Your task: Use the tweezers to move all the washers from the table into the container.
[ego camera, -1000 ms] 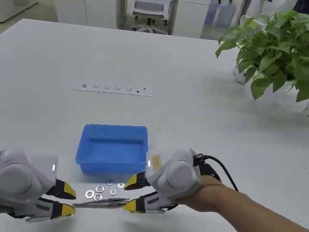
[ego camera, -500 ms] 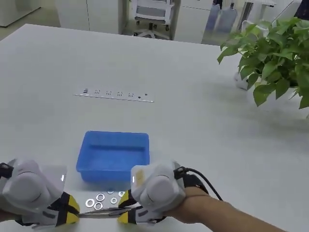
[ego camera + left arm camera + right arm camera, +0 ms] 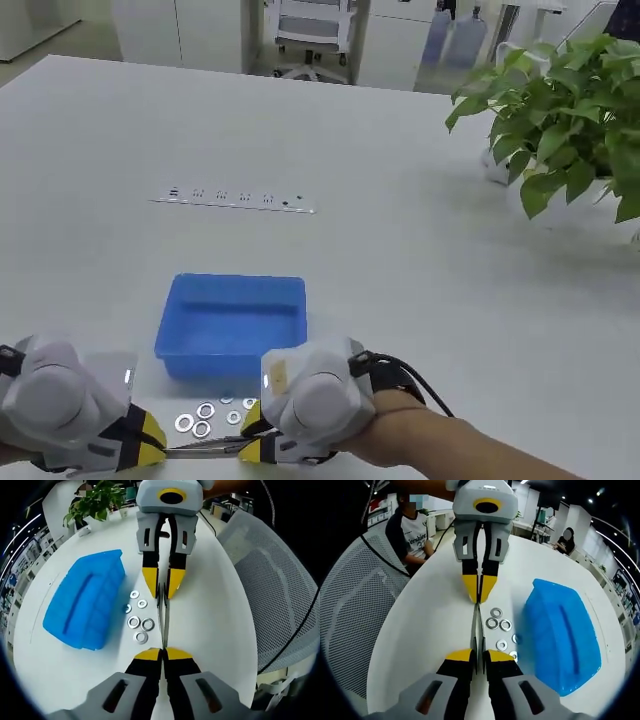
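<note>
Thin metal tweezers [image 3: 205, 449] lie flat near the table's front edge, spanning the gap between both grippers. My left gripper [image 3: 150, 445] is shut on one end [image 3: 162, 652], my right gripper [image 3: 252, 440] shut on the other end [image 3: 477, 656]. In the left gripper view the right gripper [image 3: 162, 584] faces me; in the right gripper view the left gripper [image 3: 479, 593] does. Several small silver washers [image 3: 204, 418] [image 3: 138, 623] [image 3: 499, 626] lie on the table between the tweezers and the blue container [image 3: 232, 318] [image 3: 85, 607] [image 3: 560, 635], which stands just behind them.
A white power strip [image 3: 232, 199] lies farther back on the white table [image 3: 400, 250]. A potted green plant [image 3: 560, 110] stands at the far right. A mesh office chair [image 3: 270, 595] [image 3: 355, 605] is close to the table's near edge.
Both grippers, open a second ago, have closed in on the tweezers from either end and are now shut on them. The washers and container have not moved.
</note>
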